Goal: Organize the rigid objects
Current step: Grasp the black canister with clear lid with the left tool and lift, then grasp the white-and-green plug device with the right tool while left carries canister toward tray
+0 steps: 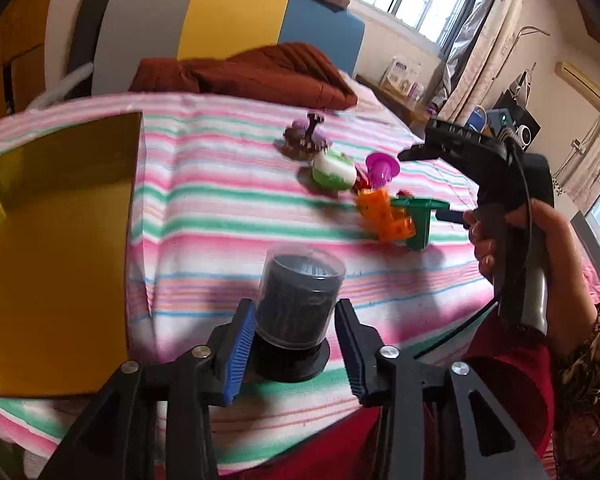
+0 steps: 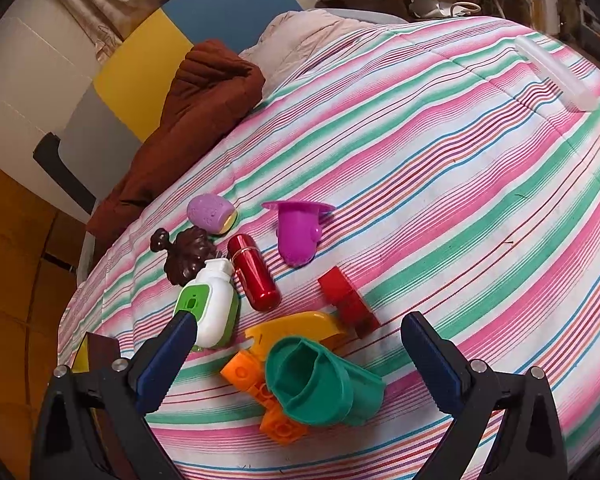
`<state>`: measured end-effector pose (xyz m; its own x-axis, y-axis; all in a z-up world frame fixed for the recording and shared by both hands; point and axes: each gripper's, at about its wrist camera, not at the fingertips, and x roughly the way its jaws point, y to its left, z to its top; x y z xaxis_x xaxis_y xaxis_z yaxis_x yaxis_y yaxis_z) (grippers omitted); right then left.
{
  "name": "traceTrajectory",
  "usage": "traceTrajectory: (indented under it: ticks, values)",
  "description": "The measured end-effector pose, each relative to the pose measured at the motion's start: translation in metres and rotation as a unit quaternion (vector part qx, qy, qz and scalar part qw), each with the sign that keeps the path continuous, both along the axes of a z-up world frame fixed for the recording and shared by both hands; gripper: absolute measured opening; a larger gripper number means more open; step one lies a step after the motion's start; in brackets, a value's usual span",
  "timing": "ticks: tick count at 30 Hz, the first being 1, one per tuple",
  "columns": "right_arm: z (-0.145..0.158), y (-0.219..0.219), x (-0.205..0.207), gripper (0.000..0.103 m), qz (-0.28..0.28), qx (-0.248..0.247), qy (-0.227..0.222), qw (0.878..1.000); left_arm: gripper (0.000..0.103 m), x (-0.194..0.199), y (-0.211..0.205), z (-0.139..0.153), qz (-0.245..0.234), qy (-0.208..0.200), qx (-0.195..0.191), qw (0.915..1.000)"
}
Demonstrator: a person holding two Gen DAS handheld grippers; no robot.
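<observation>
Toys (image 2: 260,304) lie loose mid-bed, unsorted; left gripper (image 1: 292,344) straddles black canister (image 1: 296,312) near yellow box (image 1: 52,264) at bed's edge, fingers not yet clenched; right gripper (image 2: 300,360) hovers spread over green cup (image 2: 320,384); most sorting remains.

1 red bottle (image 2: 254,278), 2 funnel-shaped toys (image 2: 298,234) (image 2: 320,380)

Brown quilt (image 2: 188,120) bunched on striped bedspread (image 2: 440,184); colour-block headboard (image 1: 228,20) behind.
</observation>
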<state>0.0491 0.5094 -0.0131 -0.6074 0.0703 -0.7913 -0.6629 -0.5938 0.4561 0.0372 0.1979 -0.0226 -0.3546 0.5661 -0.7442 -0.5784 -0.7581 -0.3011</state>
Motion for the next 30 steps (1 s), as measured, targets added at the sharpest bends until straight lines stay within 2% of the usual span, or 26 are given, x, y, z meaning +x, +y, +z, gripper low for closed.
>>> traceTrajectory:
  ticks: [4, 11, 18, 22, 23, 27, 30]
  values:
    - [0.0, -0.003, -0.003, 0.103, 0.008, 0.005, -0.004, 1.0, 0.045, 0.001, -0.004, -0.008, 0.004, -0.018, 0.008, 0.9998]
    - [0.004, -0.007, -0.004, 0.103, 0.016, 0.014, 0.006, 1.0, 0.046, 0.002, 0.001, -0.006, 0.004, -0.005, -0.002, 1.0]
    - [0.024, -0.028, -0.016, 0.103, 0.063, 0.059, 0.031, 0.996, 0.046, 0.002, -0.004, -0.002, 0.006, 0.008, 0.008, 0.9999]
    - [0.027, -0.039, -0.039, 0.103, 0.089, 0.015, 0.019, 0.996, 0.046, 0.004, 0.0, -0.006, -0.007, 0.006, 0.004, 0.9999]
    - [0.028, -0.043, -0.047, 0.103, 0.093, 0.017, 0.008, 0.995, 0.046, 0.006, 0.002, -0.006, -0.011, 0.016, -0.003, 0.9998]
    - [0.018, -0.056, -0.08, 0.088, 0.112, 0.052, -0.04, 0.992, 0.045, 0.009, 0.003, -0.003, -0.018, 0.024, -0.006, 0.9995]
    - [-0.007, -0.049, -0.094, 0.08, 0.101, 0.015, -0.068, 0.992, 0.045, 0.01, -0.008, 0.005, -0.017, 0.022, 0.02, 0.9994]
